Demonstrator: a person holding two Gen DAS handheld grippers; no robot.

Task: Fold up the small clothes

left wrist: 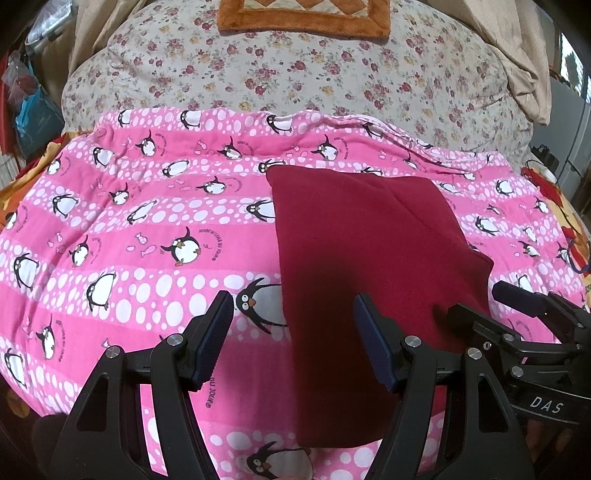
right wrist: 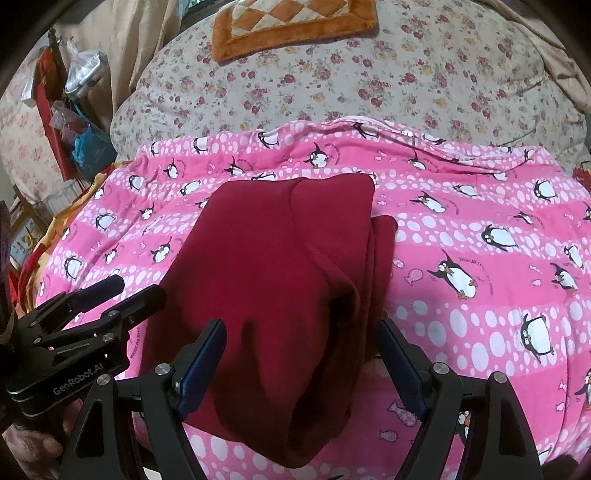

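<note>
Both the left gripper (left wrist: 293, 341) and right gripper (right wrist: 301, 363) hover spread wide over the folded maroon garment (right wrist: 280, 280) on the penguin blanket (left wrist: 129, 229).

Orange mat (left wrist: 303, 18) cut by top edge; red garment (right wrist: 273, 280) near hem hidden behind right hand-held gripper (right wrist: 301, 365)

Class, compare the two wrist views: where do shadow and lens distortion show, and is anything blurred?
Left wrist view: the dark red garment has a shadow across its near half; the pink penguin blanket bulges like a dome, black corners. Right wrist view: shadow sits in the garment's folds, same fisheye bulge. Both are sharp, slightly soft at edges.
</note>
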